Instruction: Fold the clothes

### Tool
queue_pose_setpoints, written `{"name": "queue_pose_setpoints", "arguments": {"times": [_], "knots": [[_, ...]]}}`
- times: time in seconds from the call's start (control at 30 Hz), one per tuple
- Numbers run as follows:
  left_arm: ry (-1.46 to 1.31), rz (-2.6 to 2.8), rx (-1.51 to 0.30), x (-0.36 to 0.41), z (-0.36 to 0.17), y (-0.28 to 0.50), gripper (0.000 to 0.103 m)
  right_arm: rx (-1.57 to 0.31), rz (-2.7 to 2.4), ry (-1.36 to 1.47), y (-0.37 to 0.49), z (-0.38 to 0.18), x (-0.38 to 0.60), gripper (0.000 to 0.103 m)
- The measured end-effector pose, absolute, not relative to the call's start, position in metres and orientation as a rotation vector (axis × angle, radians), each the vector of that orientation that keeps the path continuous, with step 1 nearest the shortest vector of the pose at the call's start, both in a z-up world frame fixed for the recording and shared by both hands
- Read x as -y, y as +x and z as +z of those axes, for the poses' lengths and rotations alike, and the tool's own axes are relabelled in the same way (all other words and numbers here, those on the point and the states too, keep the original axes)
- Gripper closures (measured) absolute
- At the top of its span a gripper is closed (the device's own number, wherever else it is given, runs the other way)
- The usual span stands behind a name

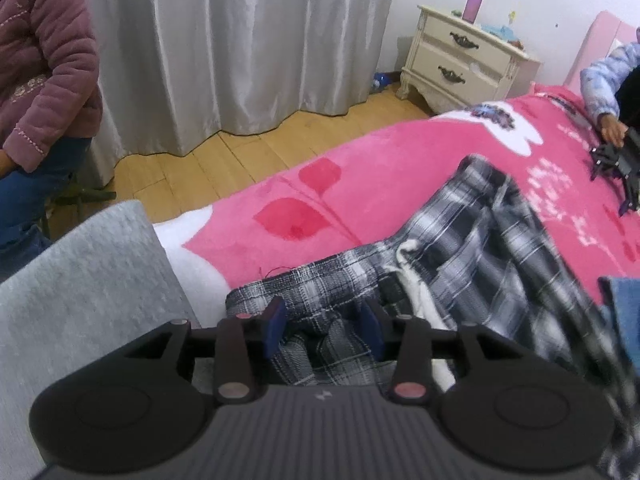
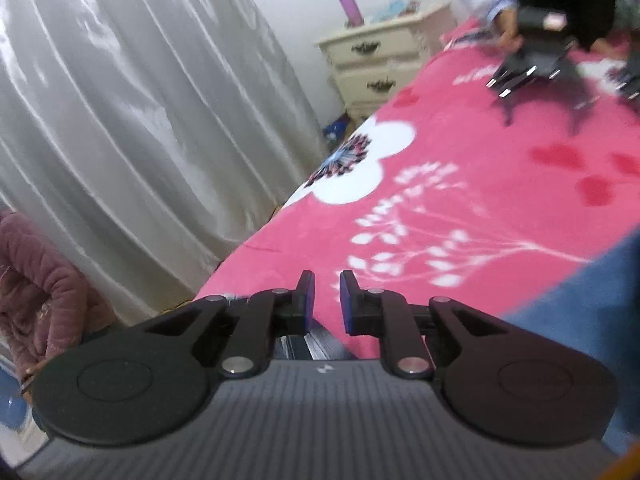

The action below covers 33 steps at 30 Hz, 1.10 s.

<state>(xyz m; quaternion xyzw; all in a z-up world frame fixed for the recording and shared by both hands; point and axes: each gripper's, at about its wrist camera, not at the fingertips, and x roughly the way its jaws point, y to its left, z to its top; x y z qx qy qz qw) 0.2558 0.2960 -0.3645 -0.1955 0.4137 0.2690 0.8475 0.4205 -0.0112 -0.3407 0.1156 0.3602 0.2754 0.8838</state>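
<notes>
The left gripper (image 1: 324,326) sits low over the waistband of a pair of black-and-white plaid trousers (image 1: 472,240). Its blue pads stand partly apart with bunched plaid cloth between them, but whether they press on it cannot be told. A white drawstring (image 1: 416,280) trails across the waistband just right of the pads. To the left lies a grey cloth (image 1: 88,280), and a bit of blue fabric (image 1: 624,304) shows at the right edge.

The right gripper (image 2: 327,300) hangs over bare blanket with its jaws drawn close, a narrow gap left and nothing in it. Blue fabric (image 2: 592,320) fills the near right of that view, blurred.

The trousers lie rumpled on a pink blanket (image 1: 380,184) with white flowers and red leaves, the legs running away toward the right, creased and not flat.

Farther on, another person's hand (image 1: 612,130) in a pale blue sleeve holds a black gripper (image 1: 618,160) on the blanket. A person in a quilted plum jacket (image 1: 44,60) sits at the left on the wooden floor (image 1: 248,148). Behind hang grey curtains (image 1: 224,40), with a cream bedside cabinet (image 1: 464,56) against the white wall.
</notes>
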Motion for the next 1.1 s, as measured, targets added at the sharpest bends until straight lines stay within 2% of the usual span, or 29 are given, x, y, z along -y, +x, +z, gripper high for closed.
{"name": "queue_pose_setpoints", "arguments": {"times": [0.37, 0.57, 0.87, 1.1], "knots": [[-0.373, 0.453, -0.783, -0.258, -0.311, 0.211, 0.056, -0.736, 0.469, 0.243, 0.272, -0.28, 0.132, 0.088], [-0.363, 0.288, -0.838, -0.209, -0.298, 0.165, 0.054, -0.795, 0.412, 0.229, 0.2, -0.274, 0.174, 0.088], [-0.393, 0.093, -1.08, -0.128, -0.336, 0.076, 0.054, -1.074, 0.291, 0.289, 0.071, -0.328, 0.245, 0.088], [-0.356, 0.035, -1.201, -0.081, -0.352, 0.034, 0.054, -1.237, 0.184, 0.195, -0.034, -0.371, 0.293, 0.088]]}}
